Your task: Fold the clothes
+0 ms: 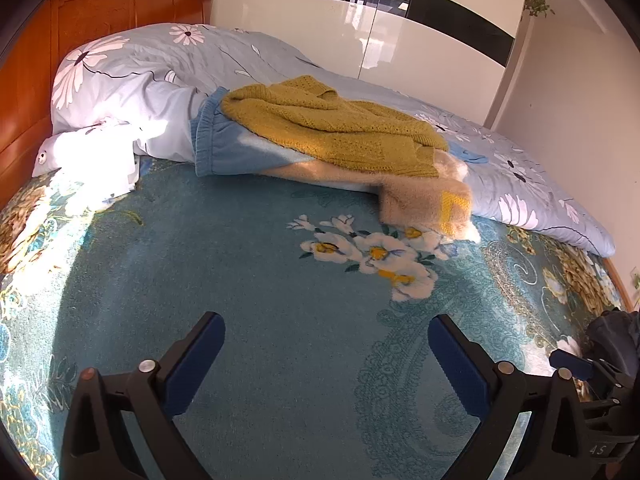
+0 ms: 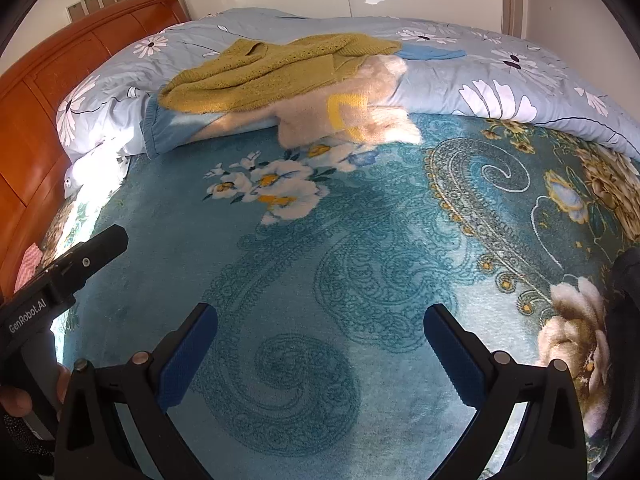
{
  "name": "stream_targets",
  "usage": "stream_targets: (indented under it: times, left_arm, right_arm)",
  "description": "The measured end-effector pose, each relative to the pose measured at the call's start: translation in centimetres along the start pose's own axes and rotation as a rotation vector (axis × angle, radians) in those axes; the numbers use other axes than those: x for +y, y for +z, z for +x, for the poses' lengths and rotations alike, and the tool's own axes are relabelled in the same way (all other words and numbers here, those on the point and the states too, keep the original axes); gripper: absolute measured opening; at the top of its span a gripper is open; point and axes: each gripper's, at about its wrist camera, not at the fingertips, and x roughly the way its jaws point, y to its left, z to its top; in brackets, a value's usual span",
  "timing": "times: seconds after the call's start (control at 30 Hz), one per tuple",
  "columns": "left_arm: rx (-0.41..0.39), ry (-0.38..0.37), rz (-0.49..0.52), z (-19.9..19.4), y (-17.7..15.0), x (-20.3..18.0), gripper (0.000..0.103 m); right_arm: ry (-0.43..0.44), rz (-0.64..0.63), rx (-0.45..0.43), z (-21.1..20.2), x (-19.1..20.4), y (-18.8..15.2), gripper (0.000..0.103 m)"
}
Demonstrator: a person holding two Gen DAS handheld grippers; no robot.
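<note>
A heap of clothes lies at the far side of the bed: a mustard knitted sweater (image 1: 336,124) (image 2: 272,68) on top, blue trousers with an elastic waistband (image 1: 224,140) (image 2: 168,128) under it, and a fluffy beige garment with a yellow patch (image 1: 428,196) (image 2: 352,112) at the near edge. My left gripper (image 1: 326,332) hovers open over the teal blanket, well short of the heap. My right gripper (image 2: 320,324) is open too, with nothing between its blue pads (image 2: 188,356). In the right wrist view the left gripper's black body (image 2: 68,272) shows at the left edge.
A teal floral blanket (image 1: 248,264) (image 2: 360,264) covers the bed's near part. A light blue flowered duvet (image 1: 132,80) (image 2: 500,76) is bunched behind the clothes. An orange wooden headboard (image 1: 92,16) (image 2: 36,96) stands at left, a glossy white wardrobe (image 1: 400,32) behind.
</note>
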Motion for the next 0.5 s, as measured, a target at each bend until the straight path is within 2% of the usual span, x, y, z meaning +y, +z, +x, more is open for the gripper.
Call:
stream_targets:
  times: [0.23, 0.4, 0.43, 0.5]
  left_arm:
    - [0.029, -0.004, -0.016, 2.5, 1.6, 0.1, 0.103]
    - [0.031, 0.045, -0.034, 5.0, 3.8, 0.8, 0.103]
    - [0.037, 0.037, -0.052, 5.7, 4.6, 1.2, 0.103]
    - [0.076, -0.033, -0.137, 7.9, 6.5, 2.6, 0.103]
  right_arm:
    - [-0.004, 0.007, 0.017, 1.2, -1.2, 0.2, 0.103]
    - [-0.007, 0.008, 0.044, 2.3, -2.1, 0.2, 0.103]
    - [-0.006, 0.007, 0.052, 2.5, -2.4, 0.1, 0.103]
    - [-0.001, 0.017, 0.065, 2.7, -3.1, 0.2, 0.103]
